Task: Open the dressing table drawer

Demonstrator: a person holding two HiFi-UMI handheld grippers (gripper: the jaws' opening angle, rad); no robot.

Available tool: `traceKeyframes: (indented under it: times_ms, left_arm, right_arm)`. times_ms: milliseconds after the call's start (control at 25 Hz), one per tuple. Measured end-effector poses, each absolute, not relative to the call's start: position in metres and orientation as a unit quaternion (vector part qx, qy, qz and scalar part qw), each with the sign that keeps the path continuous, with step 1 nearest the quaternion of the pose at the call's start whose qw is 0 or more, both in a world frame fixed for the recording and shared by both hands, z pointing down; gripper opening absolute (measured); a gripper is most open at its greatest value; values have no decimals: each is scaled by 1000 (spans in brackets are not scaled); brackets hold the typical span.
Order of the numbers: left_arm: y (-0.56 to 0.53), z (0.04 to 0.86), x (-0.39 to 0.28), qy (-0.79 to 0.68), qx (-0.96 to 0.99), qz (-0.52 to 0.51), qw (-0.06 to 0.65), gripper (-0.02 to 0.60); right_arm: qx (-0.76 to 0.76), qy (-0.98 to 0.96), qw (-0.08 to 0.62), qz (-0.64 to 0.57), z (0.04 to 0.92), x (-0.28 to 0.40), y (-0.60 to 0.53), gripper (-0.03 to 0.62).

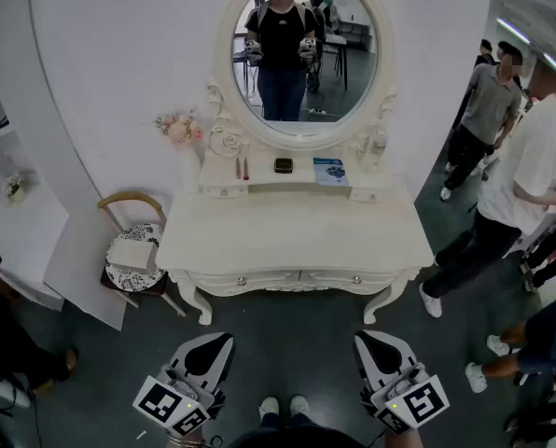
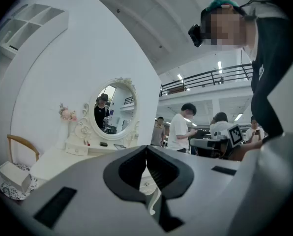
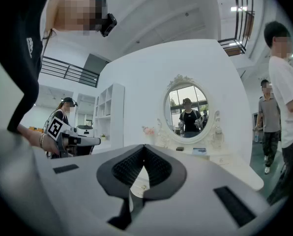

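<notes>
The white dressing table [image 1: 292, 231] stands against the wall under an oval mirror [image 1: 304, 49]. Two shut drawers run along its front, the left drawer [image 1: 245, 281] and the right drawer [image 1: 353, 279], each with a small knob. My left gripper [image 1: 222, 341] and right gripper [image 1: 364, 339] hover over the dark floor well in front of the table, apart from it, both pointing at it. The left gripper [image 2: 146, 150] is shut with nothing in it. The right gripper [image 3: 144, 147] is shut and empty too. In both gripper views the table [image 2: 58, 159] [image 3: 235, 163] lies ahead.
A wooden chair [image 1: 133, 250] with a cushion and a white box stands left of the table. Several people [image 1: 516, 185] stand at the right. White shelving [image 1: 7, 194] is at the far left. A blue booklet [image 1: 330, 170] and a dark box [image 1: 284, 165] lie on the table's shelf.
</notes>
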State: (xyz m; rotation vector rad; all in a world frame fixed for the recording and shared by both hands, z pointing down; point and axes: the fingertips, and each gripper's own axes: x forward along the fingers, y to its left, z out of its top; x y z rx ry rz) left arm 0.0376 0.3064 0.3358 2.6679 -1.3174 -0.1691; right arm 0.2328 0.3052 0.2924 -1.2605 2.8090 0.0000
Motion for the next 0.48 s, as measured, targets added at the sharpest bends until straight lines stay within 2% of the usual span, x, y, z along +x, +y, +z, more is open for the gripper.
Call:
traceKeyframes:
  times_ms: [240,480]
  left_arm:
    - [311,338,48,-446,890,-57,80,17]
    - [317,341,55,-457,884,-54,83,17]
  right_arm:
    - [-418,909,-11,9,309,253,304,18]
    - [-388,922,1,8,303,250,309,18]
